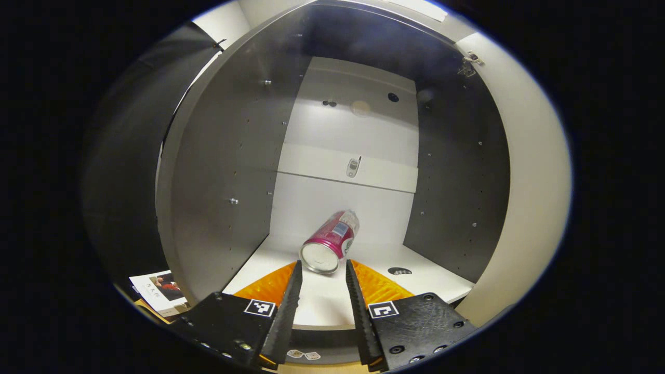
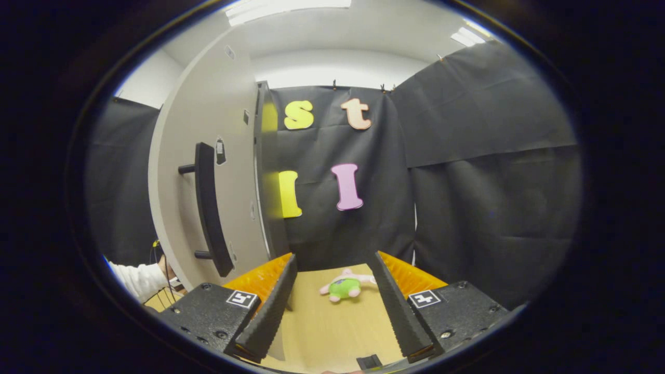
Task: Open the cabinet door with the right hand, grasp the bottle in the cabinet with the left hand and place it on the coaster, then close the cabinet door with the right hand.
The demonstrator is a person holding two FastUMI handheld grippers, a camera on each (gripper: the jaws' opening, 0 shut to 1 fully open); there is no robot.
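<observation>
In the left gripper view a pink bottle (image 1: 331,241) lies on its side on the white cabinet floor (image 1: 426,278), its round base turned toward me. My left gripper (image 1: 322,266) is open just in front of that base, fingertips on either side without touching it. In the right gripper view the white cabinet door (image 2: 208,171) stands open to the left, its dark bar handle (image 2: 210,208) facing me. My right gripper (image 2: 332,259) is open beside the door's edge and holds nothing.
The cabinet has grey side walls (image 1: 223,176) and a white back panel with a small hanging device (image 1: 353,167). A printed card (image 1: 161,291) lies low left outside the cabinet. A small green and pink plush toy (image 2: 345,285) lies on the wooden table (image 2: 332,327). A white sleeve (image 2: 137,278) shows at lower left.
</observation>
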